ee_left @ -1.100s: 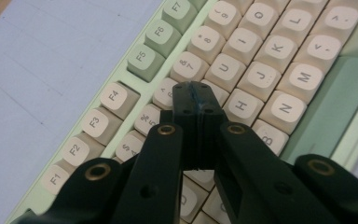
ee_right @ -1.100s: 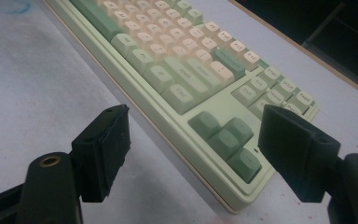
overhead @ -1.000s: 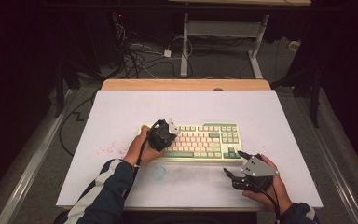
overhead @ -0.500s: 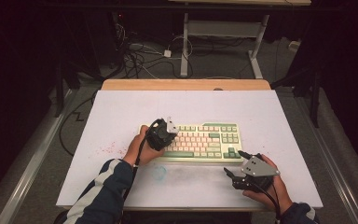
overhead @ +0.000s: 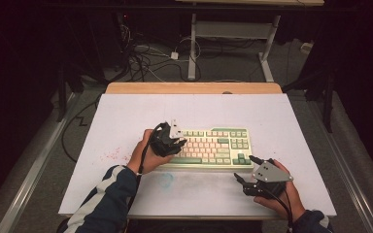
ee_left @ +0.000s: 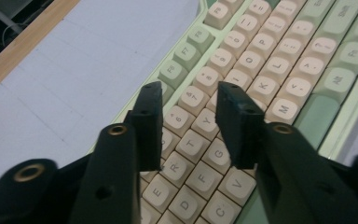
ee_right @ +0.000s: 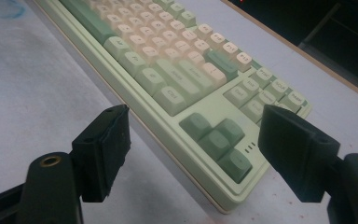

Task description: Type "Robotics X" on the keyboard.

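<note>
A person sits at a white-covered table [overhead: 126,121] with a pair of black tongs in each hand. A pale green keyboard [overhead: 216,148] with cream and green keys lies flat near the middle of the table, its long side facing the person.

The left tongs [overhead: 172,141] hover over the keyboard's left end. Seen along their own jaws, the left tongs [ee_left: 189,100] stand part open — they have just been opening — with the jaws just above the letter keys near the number row, around T, Y, 6 and 7. Nothing is between the jaws; whether a tip touches a keycap cannot be told.

The right tongs [overhead: 246,170] rest low over the table, just off the keyboard's near right corner and apart from it. From their own view the right tongs [ee_right: 193,140] are wide open and empty, framing the arrow keys [ee_right: 216,140] and the corner of the keyboard [ee_right: 168,70].

As a judgement: the work in hand appears to be handling or pressing keys on the keyboard, with the left tongs doing it and the right waiting. The keyboard looks whole, with no gaps visible among the keys, and it sits square on the table — so little seems finished, and any grip or press on a key seems to lie ahead.
</note>
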A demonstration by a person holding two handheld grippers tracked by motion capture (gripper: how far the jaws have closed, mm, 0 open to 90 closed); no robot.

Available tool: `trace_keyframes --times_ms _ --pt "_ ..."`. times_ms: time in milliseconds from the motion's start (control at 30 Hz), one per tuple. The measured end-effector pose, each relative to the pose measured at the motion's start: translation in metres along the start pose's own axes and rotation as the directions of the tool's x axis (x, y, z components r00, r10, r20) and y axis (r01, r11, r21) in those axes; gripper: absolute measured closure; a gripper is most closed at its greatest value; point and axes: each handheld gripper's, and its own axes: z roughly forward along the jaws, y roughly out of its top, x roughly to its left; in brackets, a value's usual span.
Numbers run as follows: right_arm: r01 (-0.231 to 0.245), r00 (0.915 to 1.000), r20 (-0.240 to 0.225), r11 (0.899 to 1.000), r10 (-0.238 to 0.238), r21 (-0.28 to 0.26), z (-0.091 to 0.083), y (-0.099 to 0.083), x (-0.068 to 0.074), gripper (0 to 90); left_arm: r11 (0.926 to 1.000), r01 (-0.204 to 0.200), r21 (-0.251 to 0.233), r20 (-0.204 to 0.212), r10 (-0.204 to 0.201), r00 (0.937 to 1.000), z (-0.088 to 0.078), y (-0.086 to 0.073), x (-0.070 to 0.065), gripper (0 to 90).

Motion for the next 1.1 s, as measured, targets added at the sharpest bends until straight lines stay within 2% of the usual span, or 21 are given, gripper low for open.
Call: trace_keyframes --times_ms 100,267,367,433,533,633,867,1100 --pt "-0.004 1.0000 0.003 1.000 0.004 0.000 0.000 0.000 -0.001 25.9 0.9991 -0.013 -0.041 0.001 0.014 0.9999 -0.002 0.000 -0.001 44.0" --pt "-0.009 0.9999 0.007 1.000 0.009 0.003 -0.002 -0.001 -0.001 25.9 0.9962 0.015 -0.086 0.008 -0.015 0.9999 -0.008 0.002 -0.003 27.1" --pt "-0.016 0.9998 0.010 1.000 0.016 -0.004 -0.003 -0.001 -0.002 25.8 0.9920 -0.021 -0.125 -0.010 0.020 0.9997 -0.017 0.000 -0.003 22.6" --pt "-0.019 0.9998 0.006 1.000 0.019 -0.002 -0.003 -0.003 -0.003 25.9 0.9886 -0.045 -0.144 -0.020 0.042 0.9989 -0.025 -0.002 0.000 22.0" --pt "-0.034 0.9994 0.007 0.999 0.034 0.006 -0.002 -0.005 -0.006 25.9 0.9857 -0.039 -0.164 -0.036 0.034 0.9988 -0.037 -0.004 0.005 20.0" --pt "-0.043 0.9990 0.011 0.999 0.043 0.005 -0.003 -0.004 -0.007 25.9 0.9829 -0.054 -0.176 -0.060 0.044 0.9972 -0.048 -0.009 0.010 19.9" --pt "-0.048 0.9988 0.014 0.999 0.047 0.015 0.000 -0.005 -0.007 26.2 0.9810 -0.110 -0.160 -0.099 0.095 0.9906 -0.069 -0.030 0.020 19.9" --pt "-0.051 0.9986 0.017 0.998 0.050 0.021 0.000 -0.005 -0.007 27.1 0.9795 -0.092 -0.179 -0.127 0.070 0.9895 -0.085 -0.043 0.030 19.9"
